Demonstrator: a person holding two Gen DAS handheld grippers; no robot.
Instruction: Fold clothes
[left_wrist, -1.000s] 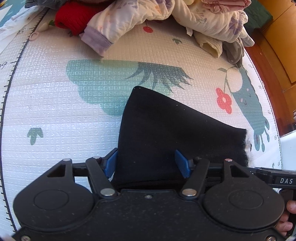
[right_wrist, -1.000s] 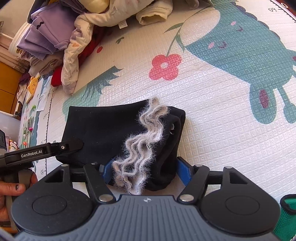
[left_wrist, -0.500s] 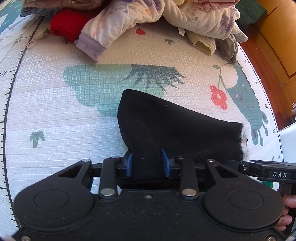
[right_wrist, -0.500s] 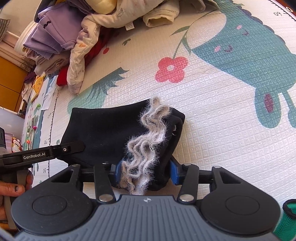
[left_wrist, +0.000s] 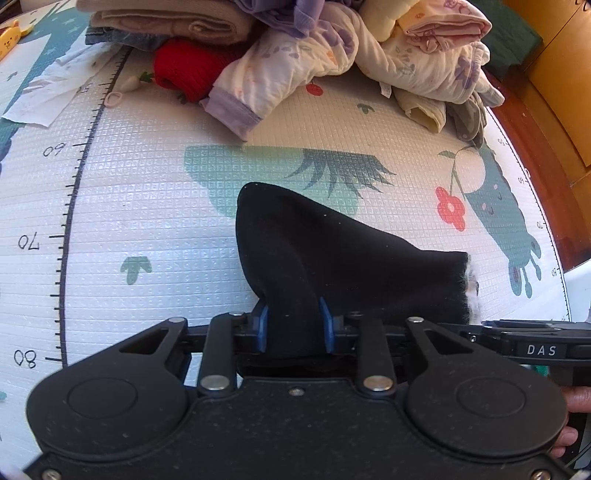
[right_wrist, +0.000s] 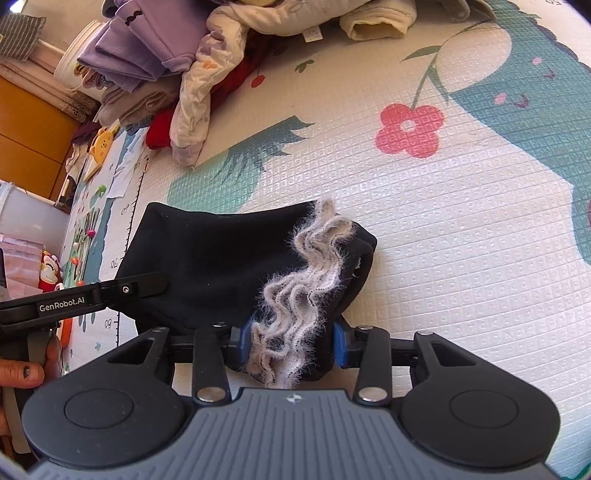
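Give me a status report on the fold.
Left claw and right claw have just closed, each pinching the black garment. Near edge gathered off the mat. Clothes pile beyond, clear.

Left matte black plastic handheld gripper (left_wrist: 293, 325): speckled body, two round raised discs, triangular cut-outs, silver pivot pins, small centre screw, blue pads on the jaws. Right handheld gripper with ribbed grey top plate (right_wrist: 291, 341): black side lobes with round discs, silver pins, small logo at centre, blue pads. Side arms carry white lettering: "DAS" in the left view, "GenRobot.AI" in the right view. Dark polish on a fingernail of the left hand (right_wrist: 22, 373).
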